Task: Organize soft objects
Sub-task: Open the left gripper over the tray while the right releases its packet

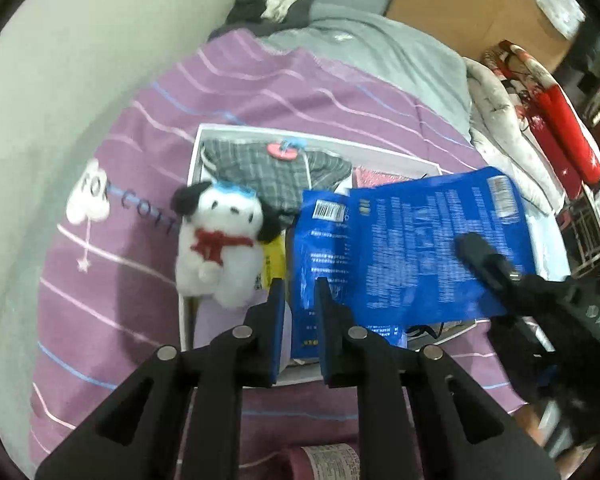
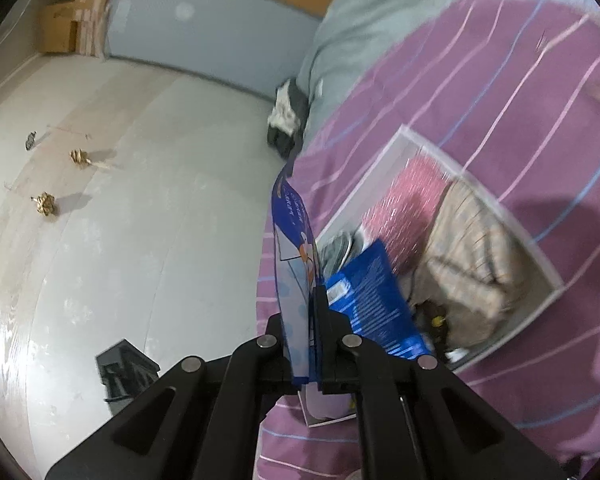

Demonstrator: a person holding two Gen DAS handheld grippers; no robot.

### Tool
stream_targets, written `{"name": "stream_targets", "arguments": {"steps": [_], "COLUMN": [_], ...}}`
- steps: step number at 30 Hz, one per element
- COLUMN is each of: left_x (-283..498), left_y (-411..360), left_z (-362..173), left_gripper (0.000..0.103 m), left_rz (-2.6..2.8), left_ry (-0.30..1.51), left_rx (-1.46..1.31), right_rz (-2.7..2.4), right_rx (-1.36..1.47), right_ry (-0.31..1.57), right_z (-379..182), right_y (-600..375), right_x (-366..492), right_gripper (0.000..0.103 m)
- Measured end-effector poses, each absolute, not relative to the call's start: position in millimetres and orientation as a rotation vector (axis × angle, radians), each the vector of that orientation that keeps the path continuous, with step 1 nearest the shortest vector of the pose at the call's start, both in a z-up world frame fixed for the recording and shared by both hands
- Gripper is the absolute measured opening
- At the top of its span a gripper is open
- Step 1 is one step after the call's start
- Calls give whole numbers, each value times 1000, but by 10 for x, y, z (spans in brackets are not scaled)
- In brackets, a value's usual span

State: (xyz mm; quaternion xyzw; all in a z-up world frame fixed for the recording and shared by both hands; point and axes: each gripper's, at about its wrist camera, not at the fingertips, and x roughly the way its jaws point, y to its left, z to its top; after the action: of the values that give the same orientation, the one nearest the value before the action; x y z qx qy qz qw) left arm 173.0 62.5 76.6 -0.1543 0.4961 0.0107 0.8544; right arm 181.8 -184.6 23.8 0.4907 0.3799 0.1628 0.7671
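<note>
Shiny blue printed pouch (image 1: 428, 240) hides much of white shallow box (image 1: 194, 160); pouch txt too blurred to read; pink labelled cylinder (image 1: 324, 462) cut off at bottom edge.

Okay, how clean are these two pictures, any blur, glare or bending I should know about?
Left wrist view: the blue packet held by the right gripper is smeared, the plush dog soft but readable. Right wrist view: the box contents are streaked, with white glare on the floor at lower left. Both are fisheye: dark corners, edges bowed.
</note>
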Motion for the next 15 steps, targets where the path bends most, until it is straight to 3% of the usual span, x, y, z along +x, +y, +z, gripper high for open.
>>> {"name": "stream_targets", "arguments": {"steps": [6, 11, 13, 15], "left_x": [1795, 1798, 1802, 1793], "left_y": [667, 617, 594, 570], "left_z": [642, 623, 638, 655], "left_gripper": [17, 38, 44, 45], "left_rz": [5, 9, -8, -25], "left_ry": [1050, 1071, 1068, 1061], "left_rx": [-380, -347, -346, -338], "right_rz": [311, 164, 104, 88], "right_rx": [975, 843, 707, 616], "right_ry": [894, 913, 935, 939], "right_z": [55, 42, 87, 130], "right_y": [-1688, -1722, -1652, -1583], "right_x": [2013, 2088, 2095, 2079], "right_gripper": [6, 7, 20, 45]}}
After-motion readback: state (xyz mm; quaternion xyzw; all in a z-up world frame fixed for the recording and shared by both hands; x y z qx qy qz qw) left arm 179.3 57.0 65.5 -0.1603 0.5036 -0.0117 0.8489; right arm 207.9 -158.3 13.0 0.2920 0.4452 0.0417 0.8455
